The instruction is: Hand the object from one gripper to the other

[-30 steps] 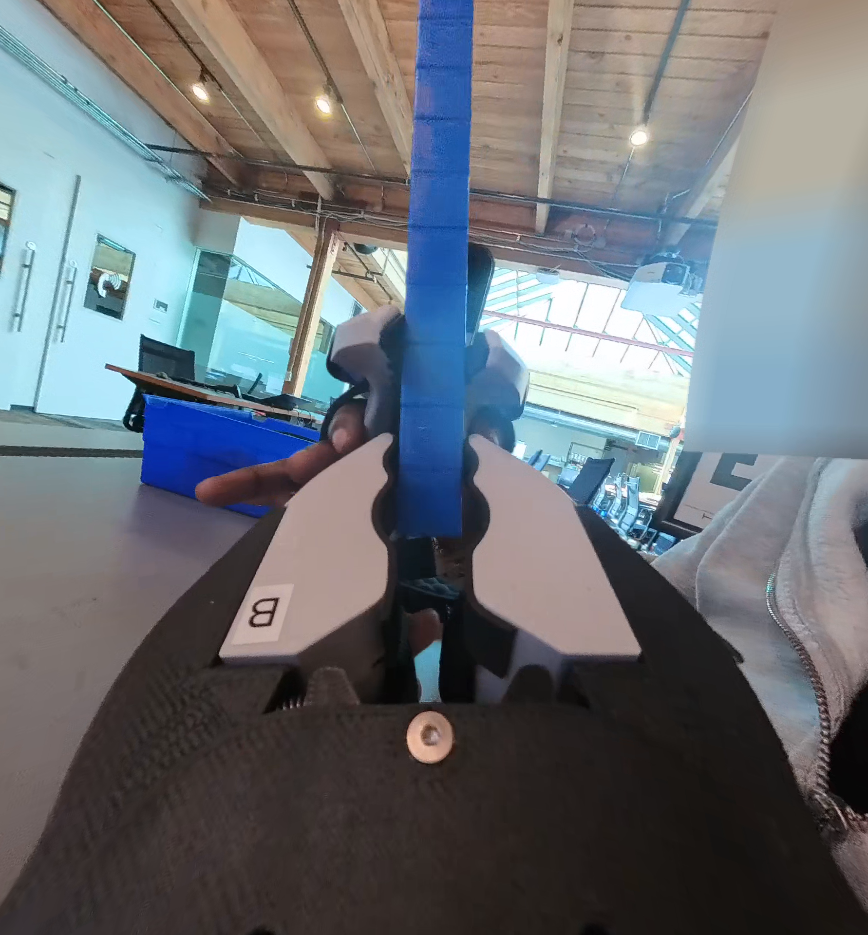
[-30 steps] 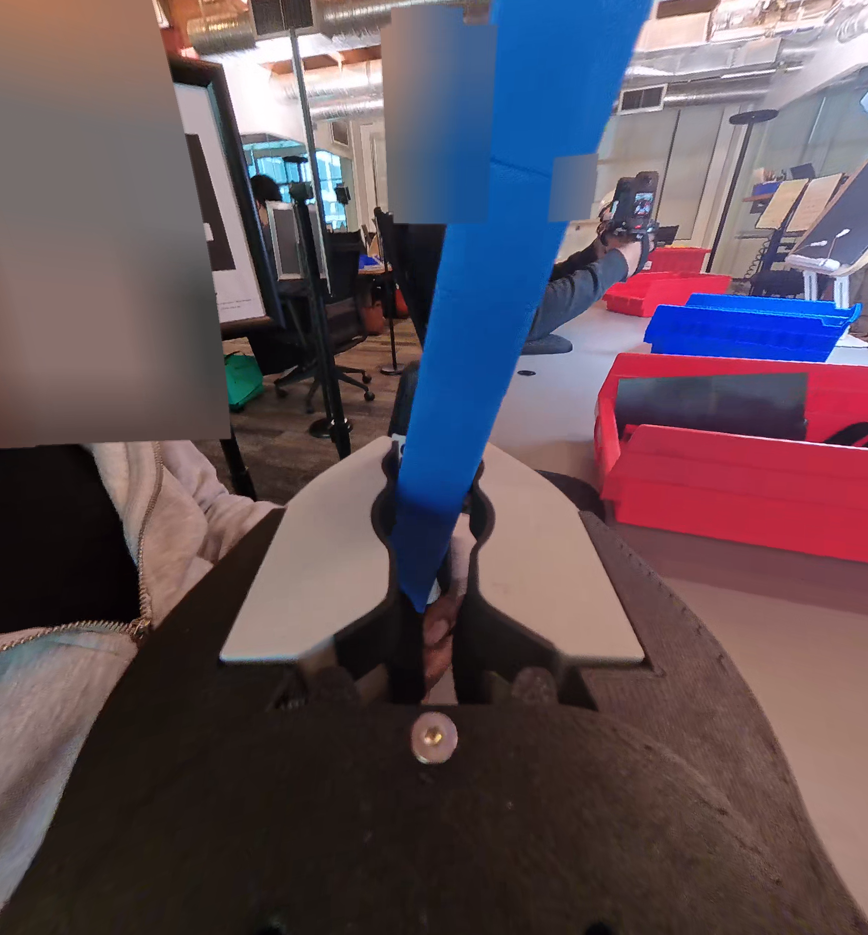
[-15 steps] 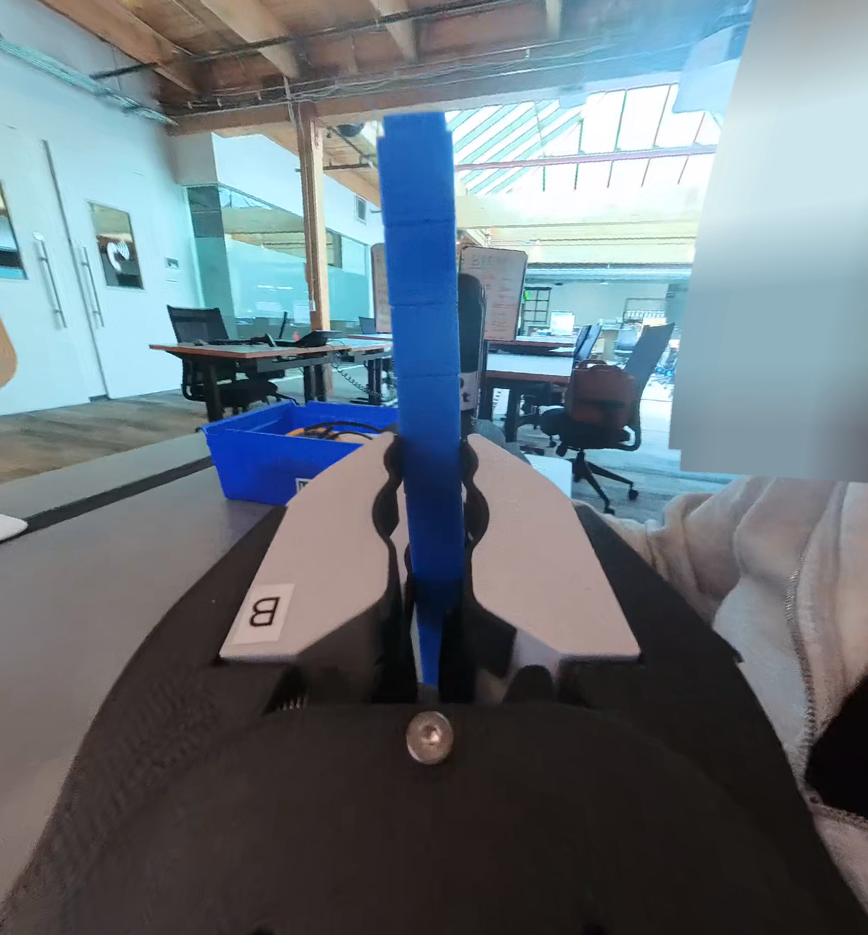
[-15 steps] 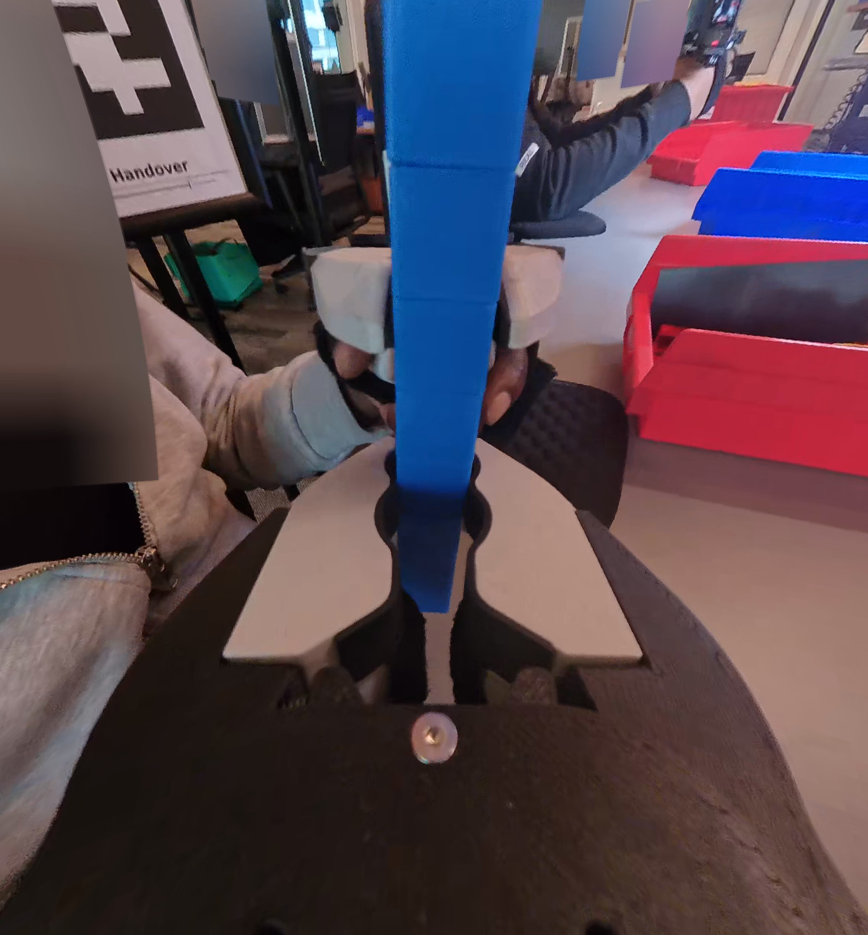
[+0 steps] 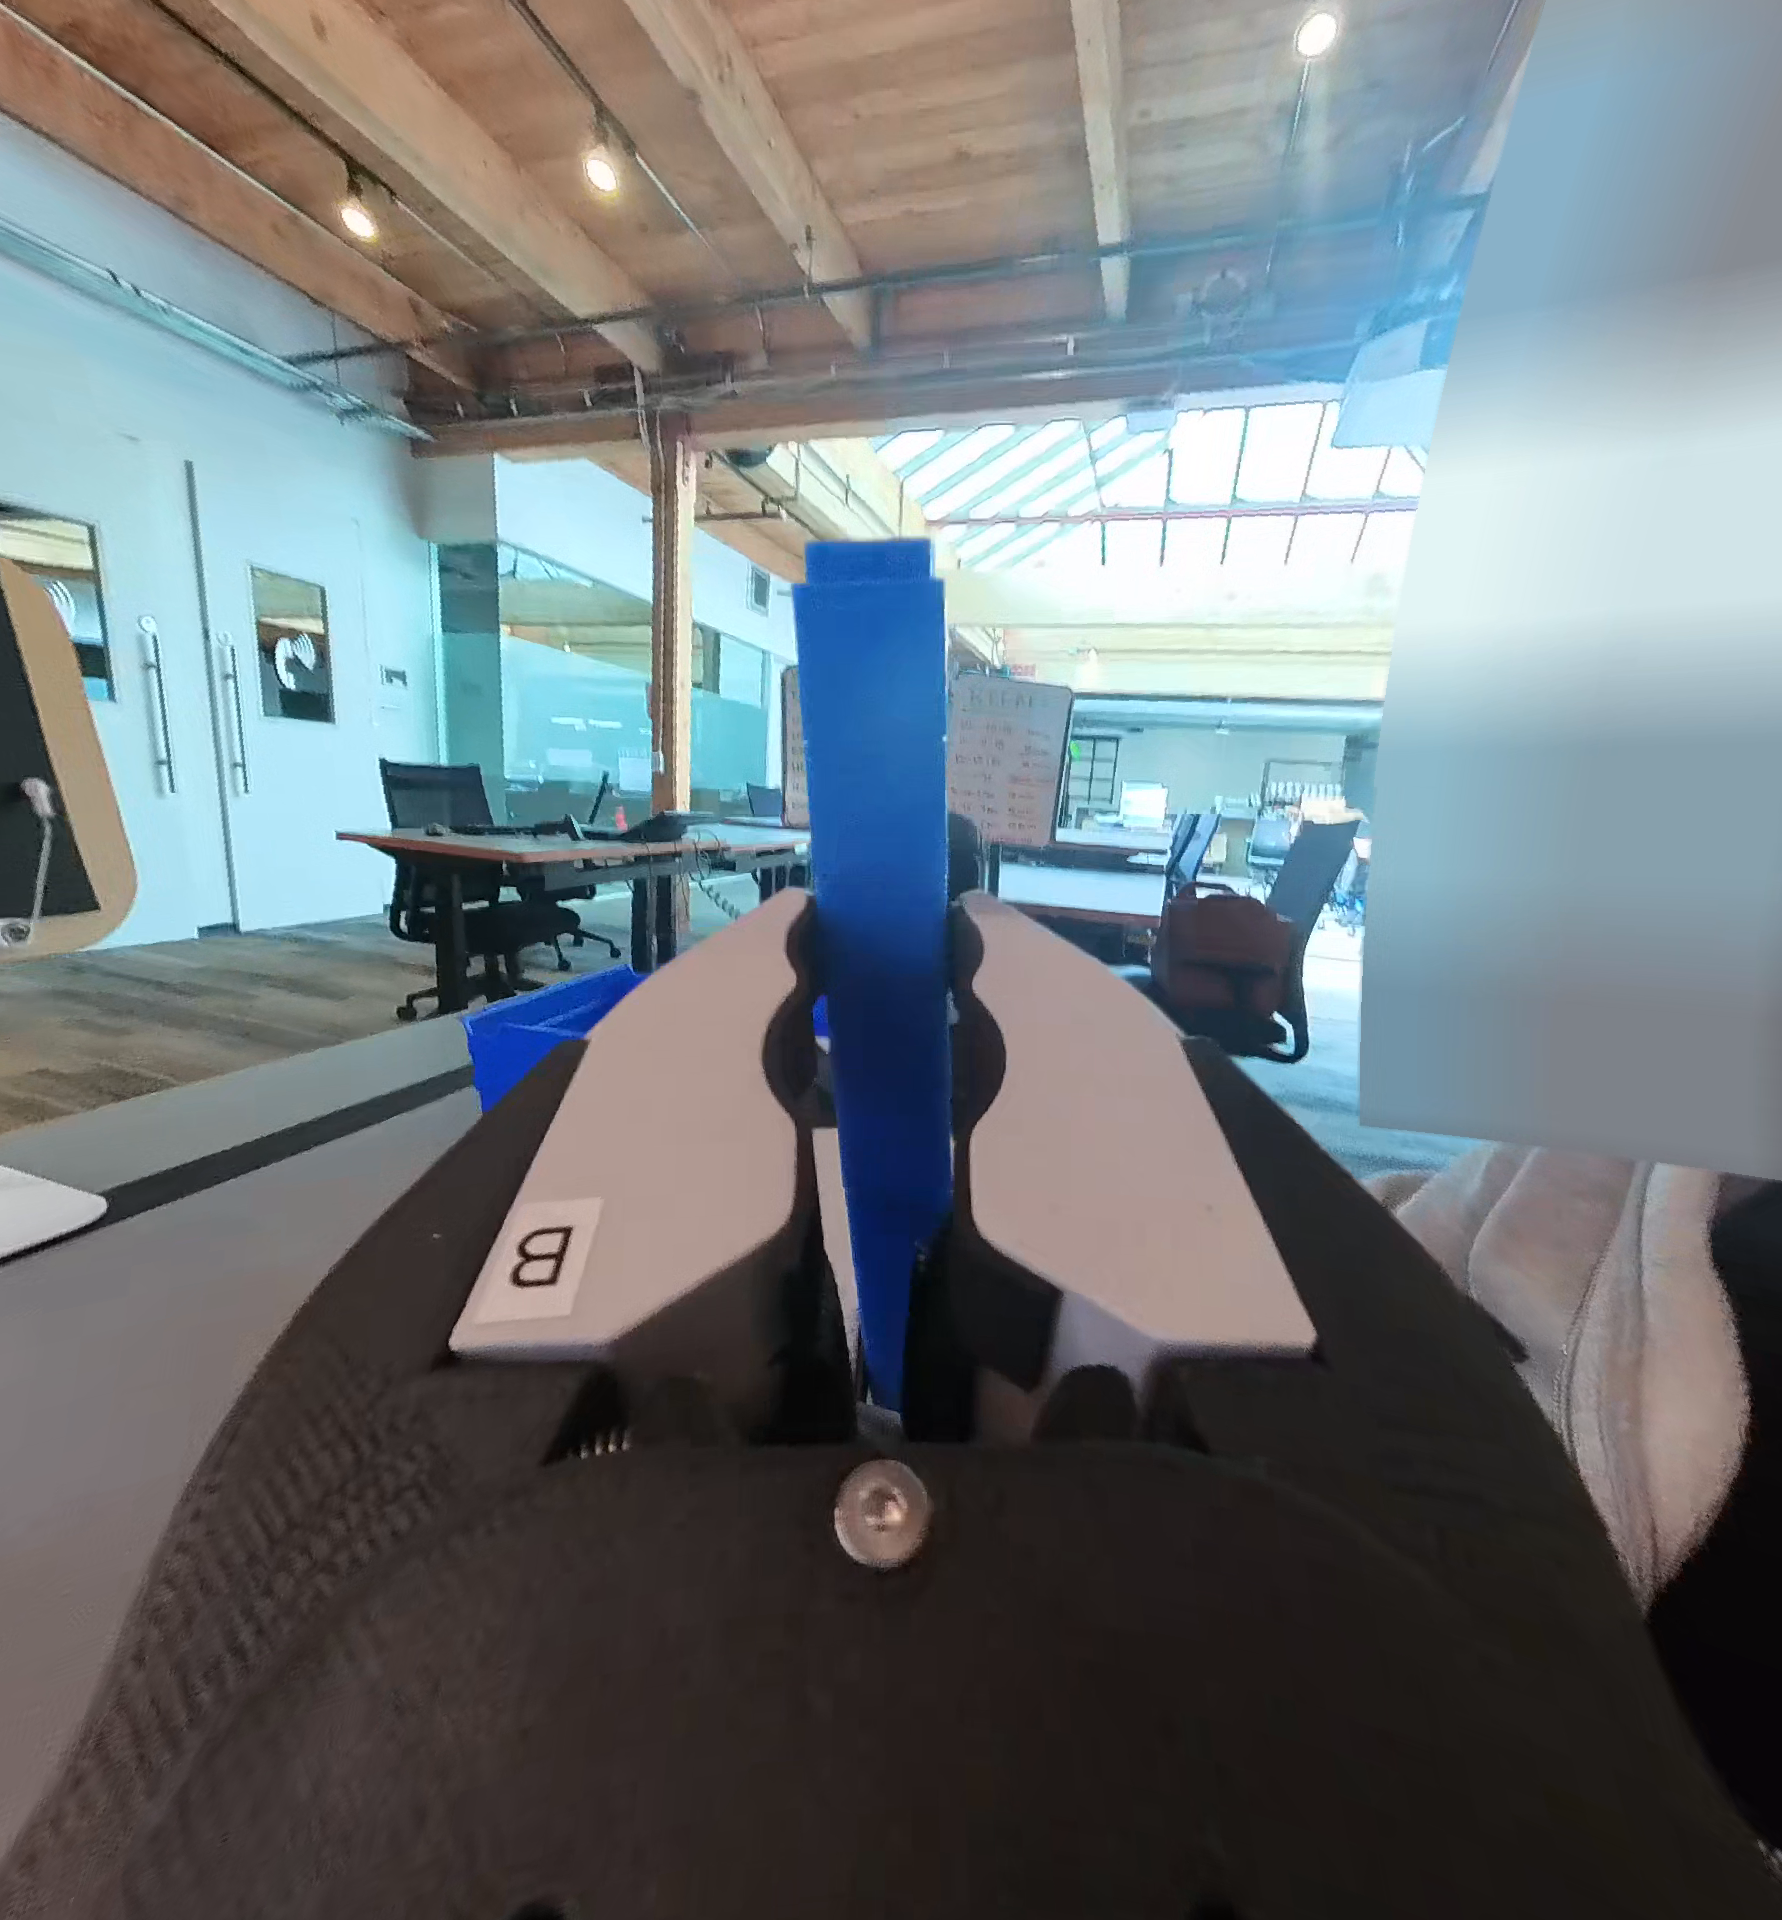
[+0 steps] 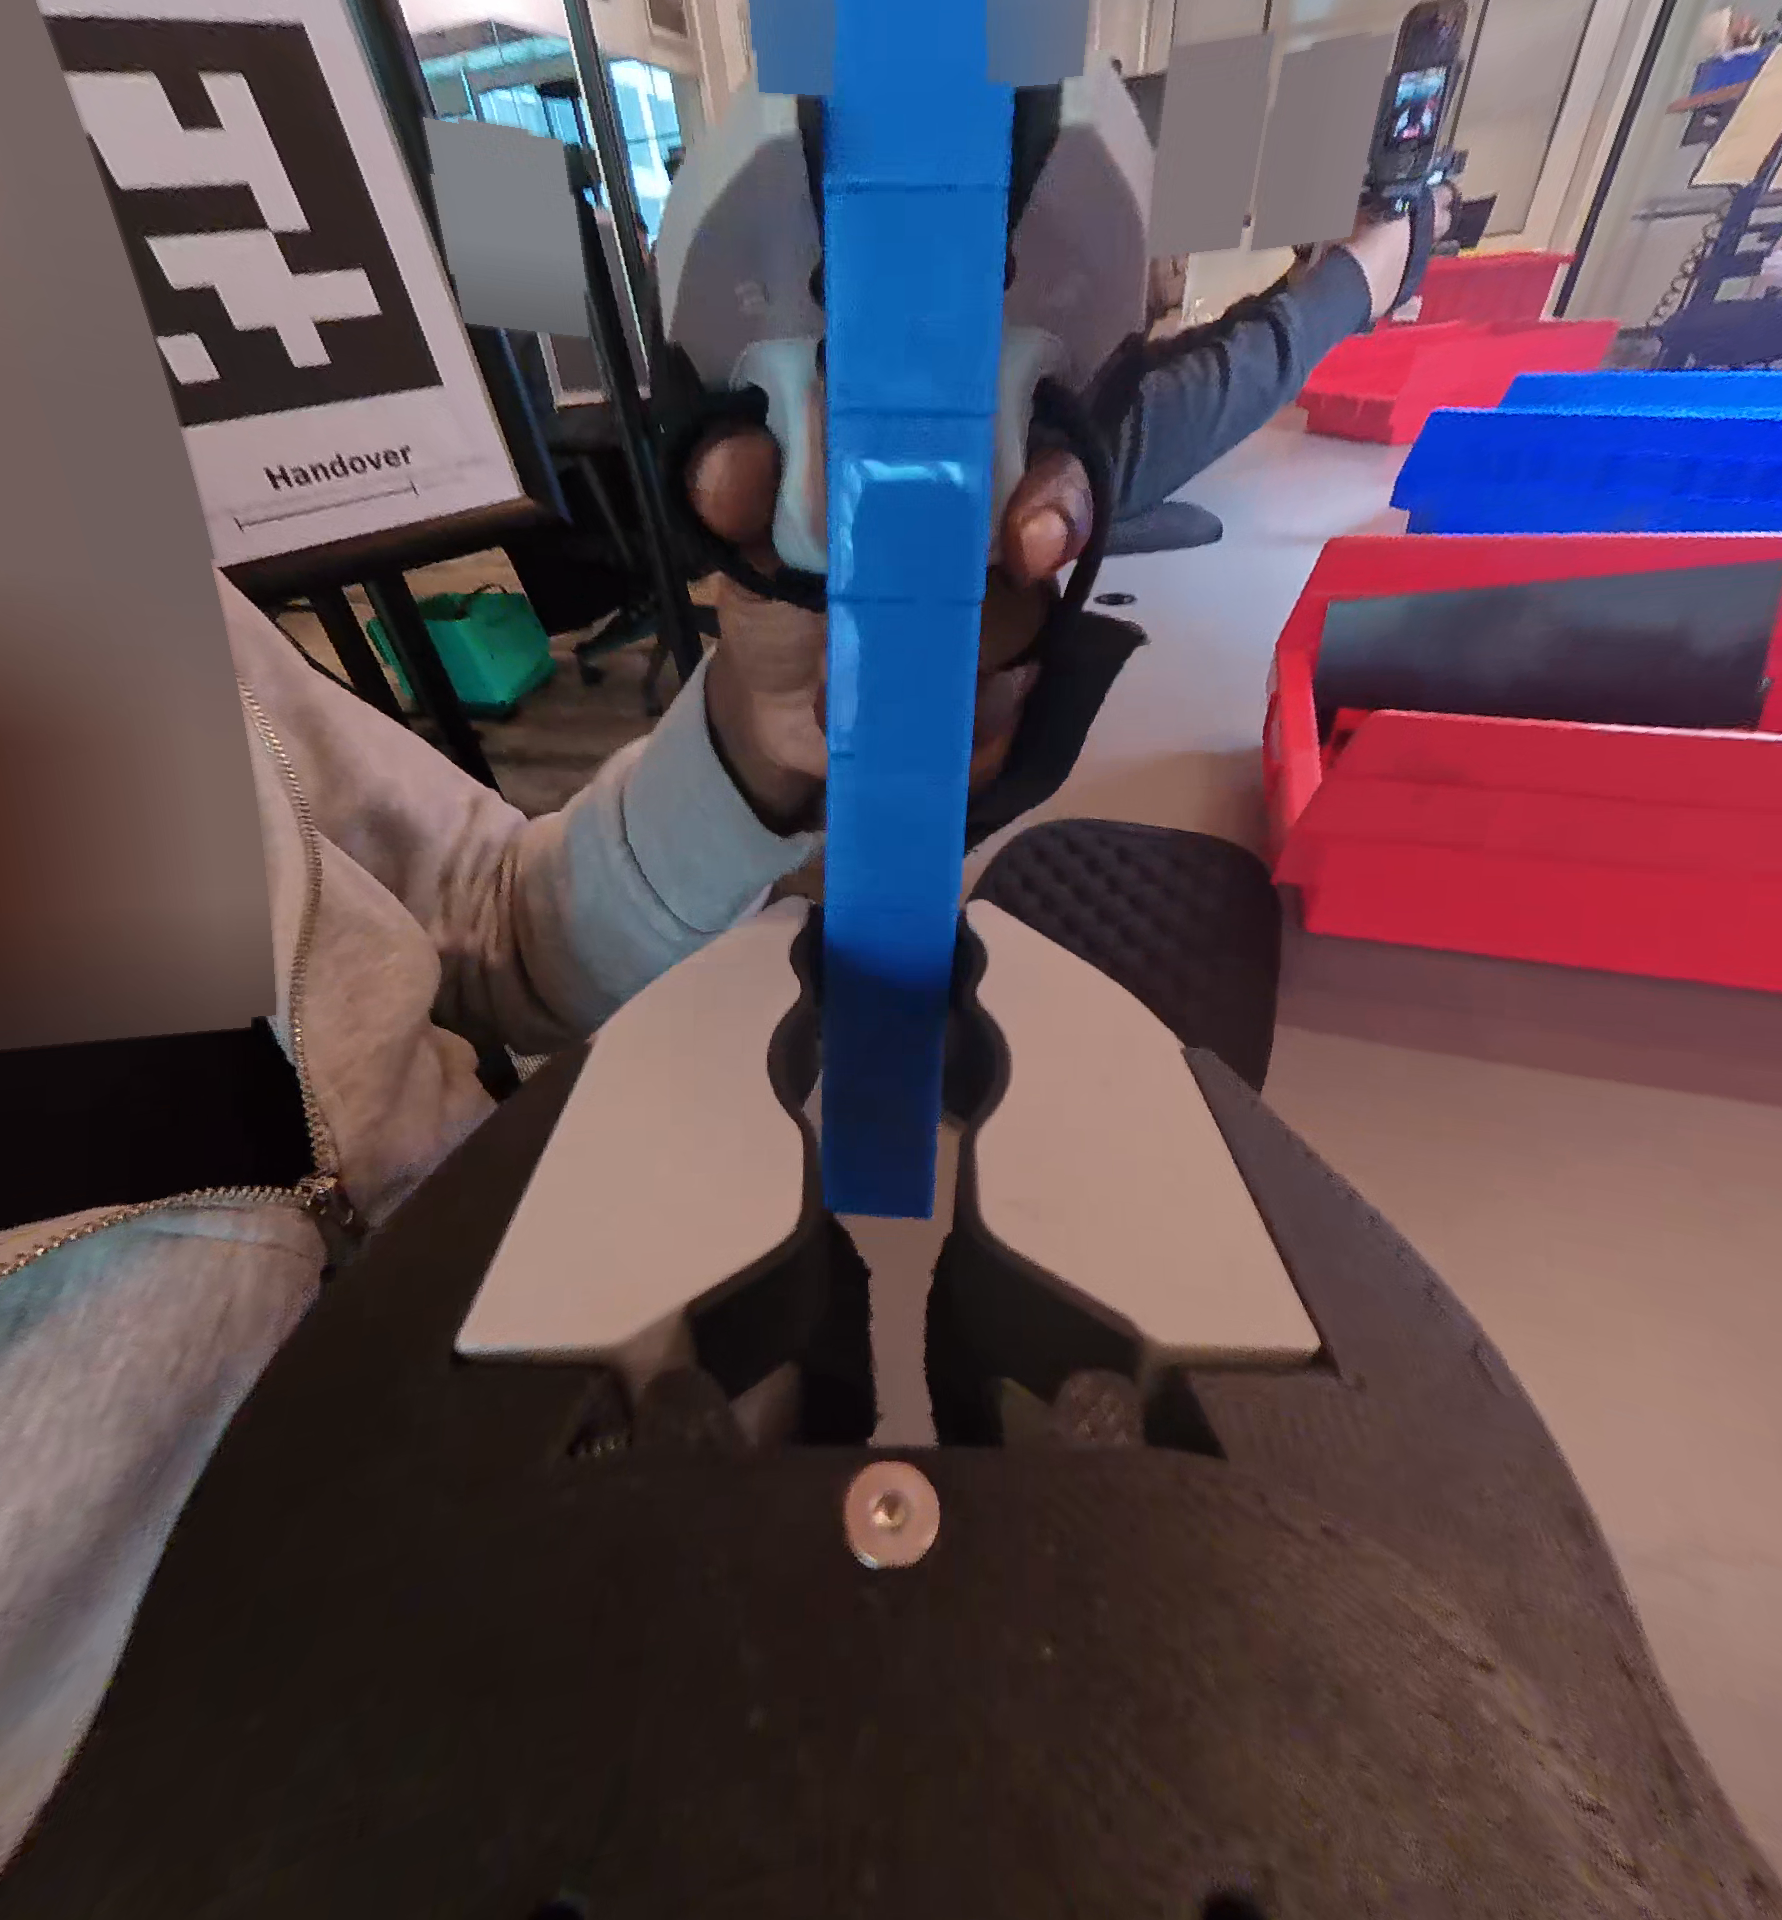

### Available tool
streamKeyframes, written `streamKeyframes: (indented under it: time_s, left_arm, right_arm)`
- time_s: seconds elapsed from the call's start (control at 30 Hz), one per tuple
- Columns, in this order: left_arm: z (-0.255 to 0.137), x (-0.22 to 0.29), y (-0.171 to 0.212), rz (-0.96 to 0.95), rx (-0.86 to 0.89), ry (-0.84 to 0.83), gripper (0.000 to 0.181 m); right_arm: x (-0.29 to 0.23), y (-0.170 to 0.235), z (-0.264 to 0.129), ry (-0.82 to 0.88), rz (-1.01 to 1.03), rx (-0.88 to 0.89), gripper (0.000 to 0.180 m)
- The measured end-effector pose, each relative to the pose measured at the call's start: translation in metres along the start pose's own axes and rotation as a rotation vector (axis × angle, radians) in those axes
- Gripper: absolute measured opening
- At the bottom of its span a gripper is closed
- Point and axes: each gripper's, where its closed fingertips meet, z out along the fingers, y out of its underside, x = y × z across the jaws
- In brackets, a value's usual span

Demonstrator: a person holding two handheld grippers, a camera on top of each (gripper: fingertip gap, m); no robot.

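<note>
pinching the blue bar [image 5: 874,894] near one end, the left gripper [image 5: 879,935] keeps it upright; the right gripper [image 6: 887,935] also has its fingers pressed against the bar's other end, likely so neither lets go before the transfer is secure.

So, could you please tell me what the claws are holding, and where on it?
The blue block bar is between both claws: right claw near one end, left claw near the other.
</note>
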Motion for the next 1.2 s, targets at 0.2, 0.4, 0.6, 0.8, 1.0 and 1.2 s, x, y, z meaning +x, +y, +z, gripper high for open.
streamKeyframes:
  time_s: [0.2,0.4,0.6,0.8,1.0,1.2]
  left_arm:
    - [-0.011,-0.009,-0.019,0.007,0.094,-0.055,0.032]
    - [-0.024,-0.009,-0.040,0.018,0.191,-0.074,0.022]
    - [-0.035,-0.015,-0.048,0.013,0.255,-0.112,0.025]
    - [-0.042,-0.018,-0.056,-0.012,0.351,-0.140,0.022]
    - [-0.066,-0.029,-0.082,-0.030,0.709,-0.235,0.021]
    - [-0.058,-0.031,-0.068,-0.119,0.782,-0.222,0.021]
  right_arm:
    - [0.001,0.003,-0.006,-0.005,-0.005,-0.029,0.022]
    - [0.000,-0.001,-0.006,-0.007,-0.017,0.004,0.032]
    - [0.001,-0.004,-0.015,0.003,-0.032,-0.010,0.021]
    - [0.001,-0.013,-0.020,-0.003,-0.008,0.047,0.021]
    - [0.006,-0.036,-0.012,-0.031,0.101,0.334,0.081]
    - [0.024,-0.055,-0.021,-0.019,0.264,0.764,0.038]
